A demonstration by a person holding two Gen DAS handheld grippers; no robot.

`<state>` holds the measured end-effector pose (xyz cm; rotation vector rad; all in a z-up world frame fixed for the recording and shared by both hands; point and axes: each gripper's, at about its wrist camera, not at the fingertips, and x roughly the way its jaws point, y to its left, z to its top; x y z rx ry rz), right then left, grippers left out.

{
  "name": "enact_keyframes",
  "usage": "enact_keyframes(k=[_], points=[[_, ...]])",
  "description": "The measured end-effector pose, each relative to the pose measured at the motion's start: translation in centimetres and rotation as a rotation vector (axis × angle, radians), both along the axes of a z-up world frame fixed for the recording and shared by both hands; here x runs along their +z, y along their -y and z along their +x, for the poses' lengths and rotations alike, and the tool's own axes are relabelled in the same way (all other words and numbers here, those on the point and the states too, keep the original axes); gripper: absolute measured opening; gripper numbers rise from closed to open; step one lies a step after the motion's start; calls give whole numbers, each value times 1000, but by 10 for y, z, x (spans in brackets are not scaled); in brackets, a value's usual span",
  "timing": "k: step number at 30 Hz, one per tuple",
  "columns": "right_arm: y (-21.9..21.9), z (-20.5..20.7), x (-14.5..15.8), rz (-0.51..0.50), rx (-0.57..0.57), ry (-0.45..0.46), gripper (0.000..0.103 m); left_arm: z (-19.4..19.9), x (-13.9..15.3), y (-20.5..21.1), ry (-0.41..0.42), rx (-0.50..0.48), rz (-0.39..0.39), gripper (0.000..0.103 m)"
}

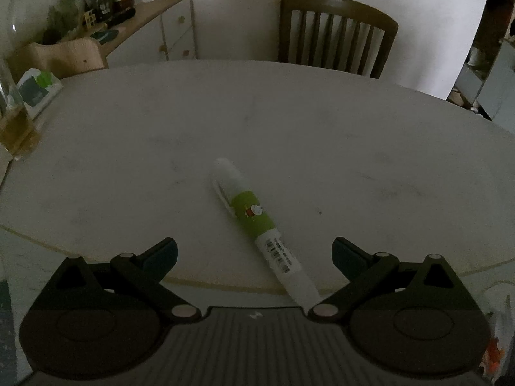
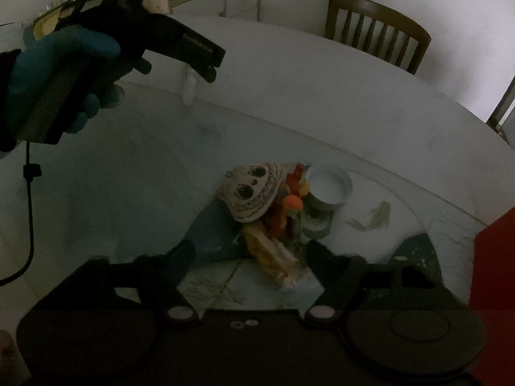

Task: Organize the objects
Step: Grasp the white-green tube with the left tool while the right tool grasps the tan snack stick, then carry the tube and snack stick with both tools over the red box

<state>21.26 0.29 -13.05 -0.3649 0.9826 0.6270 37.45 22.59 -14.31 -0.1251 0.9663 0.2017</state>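
A white marker pen with a green label lies on the round white table, its near end reaching between my left gripper's open fingers. My left gripper is open and empty, just short of the pen. In the right wrist view my right gripper is open above a heap of small things: a doll with a drawn face and woven hat, orange and red toy pieces, a yellow packet and a round white lid. The left gripper shows there too, held in a blue-gloved hand.
A brown wooden chair stands behind the table. A glass with yellow liquid and a green-and-white packet sit at the table's left edge. A cluttered sideboard stands at the back left. A red object is at the right.
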Motion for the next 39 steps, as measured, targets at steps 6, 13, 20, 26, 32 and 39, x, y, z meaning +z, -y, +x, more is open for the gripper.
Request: enact_keyframes(k=[6,13,20,26,32,39], points=[[-5,4,-6,-19,11,-13,58,6,-10,-5,-19,24,-6,102],[-7,6,-11,-30,6,-24,52,9,-11,-9,-3,34,24,89],[-11,3,-10,-28,15,-24,39,12,-4,-3,25,-30,37,27],[-10,-2,-12,-28,5,-29,20,2,-4,-2,28,-63,25,16],[-1,-9,-9,-30,-55,-32,19,-27,-4,6,20,-96,-4,16],[12,-23,-5,-14,-102,-55,18,-78,-2,19,-16,-105,-91,16]])
